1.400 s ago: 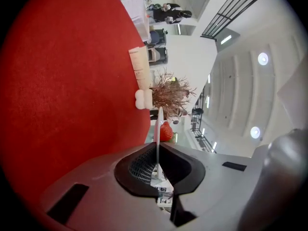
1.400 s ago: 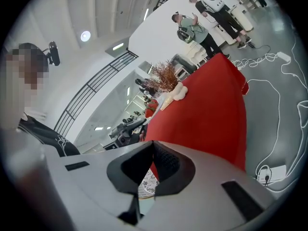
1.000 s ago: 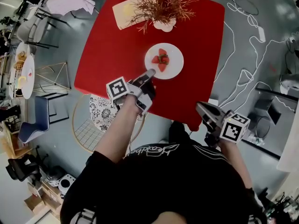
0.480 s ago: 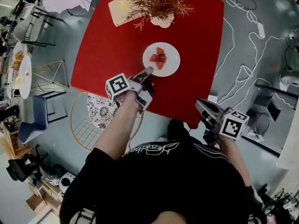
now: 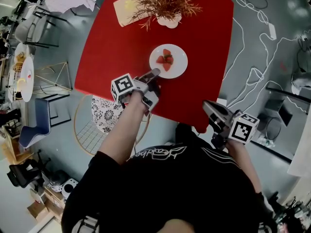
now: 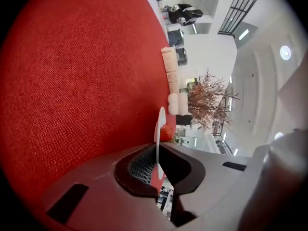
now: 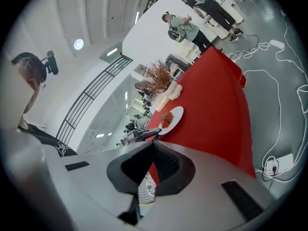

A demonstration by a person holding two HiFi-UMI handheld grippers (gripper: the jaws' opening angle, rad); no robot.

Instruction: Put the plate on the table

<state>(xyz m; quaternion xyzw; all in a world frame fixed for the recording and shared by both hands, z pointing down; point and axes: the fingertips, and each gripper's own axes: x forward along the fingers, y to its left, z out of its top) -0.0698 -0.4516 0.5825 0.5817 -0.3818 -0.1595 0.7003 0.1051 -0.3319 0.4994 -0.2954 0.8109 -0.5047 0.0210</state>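
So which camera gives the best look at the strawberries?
The head view: strawberries seen from above, on the plate. The right gripper view shows them small and side-on; the left gripper view sees the plate edge-on, hiding most.

L claw [image 5: 154,74] tip at plate [image 5: 177,63] rim on red table [image 5: 112,42]; R claw [image 5: 208,107] off-table.

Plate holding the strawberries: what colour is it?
White. The plate shows best in the head view, bright against the red table.

White plate [image 5: 179,65]; red strawberries [image 5: 165,60]; red table [image 5: 112,42]
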